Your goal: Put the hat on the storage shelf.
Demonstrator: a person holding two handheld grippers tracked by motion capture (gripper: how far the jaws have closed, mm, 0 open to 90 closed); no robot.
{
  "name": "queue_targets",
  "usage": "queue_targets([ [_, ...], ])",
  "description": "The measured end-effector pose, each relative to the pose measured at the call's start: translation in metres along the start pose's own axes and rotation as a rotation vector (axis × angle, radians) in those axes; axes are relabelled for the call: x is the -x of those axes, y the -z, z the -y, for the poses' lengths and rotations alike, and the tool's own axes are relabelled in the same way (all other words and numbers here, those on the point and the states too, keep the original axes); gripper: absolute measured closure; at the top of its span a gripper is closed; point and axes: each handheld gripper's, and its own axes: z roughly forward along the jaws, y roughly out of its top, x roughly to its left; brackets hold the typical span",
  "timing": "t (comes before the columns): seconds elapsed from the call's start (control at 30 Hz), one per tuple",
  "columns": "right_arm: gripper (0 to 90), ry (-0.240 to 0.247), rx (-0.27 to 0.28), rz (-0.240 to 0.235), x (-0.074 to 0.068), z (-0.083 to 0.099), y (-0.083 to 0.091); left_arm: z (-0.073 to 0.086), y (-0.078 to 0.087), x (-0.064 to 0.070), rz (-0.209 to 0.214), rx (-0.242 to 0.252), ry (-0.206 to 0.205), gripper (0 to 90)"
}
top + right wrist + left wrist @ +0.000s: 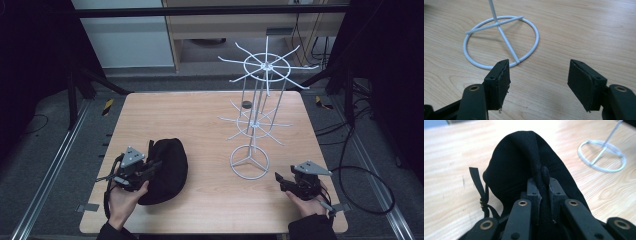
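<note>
Here, the left gripper [543,192] clamps a fold of the black cloth bag [167,167] near-left; the right gripper [539,82], jaws spread, sits near the white wire rack [255,115].

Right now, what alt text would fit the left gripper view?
The left claw is shut on a fold of a black cloth bag lying on a wooden table. The ring base of a white wire stand sits beyond.

Your left gripper [150,169] and right gripper [279,179] are black linkage frames, each topped by a grey three-cornered plate and trailing a black cable. Brass-ringed pivots sit at the near joints, small dark screws hold the flat rough-edged pads [503,75], and your sleeves [312,227] are dark.
</note>
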Motion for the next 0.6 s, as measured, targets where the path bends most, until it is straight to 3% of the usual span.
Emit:
queue_targets([
  [0.13,34.1,0.001,-0.002,0.002,0.0,0.0,-0.001,-0.006,0.013,0.003,0.027,0.068,-0.014,81.4],
  [0.17,34.1,0.002,-0.001,0.003,0.0,0.0,-0.001,-0.01,0.02,0.005,0.043,0.107,-0.014,81.4],
  [0.27,34.0,0.002,-0.001,0.003,0.0,0.0,-0.001,-0.013,0.026,0.006,0.057,0.135,-0.017,81.4],
  [0.37,33.9,-0.003,-0.003,-0.001,0.0,0.0,0.0,-0.019,0.04,0.01,0.09,0.201,-0.02,81.4],
  [0.6,33.7,-0.005,-0.004,0.0,0.0,0.0,0.0,-0.028,0.058,0.017,0.12,0.277,-0.037,81.4],
])
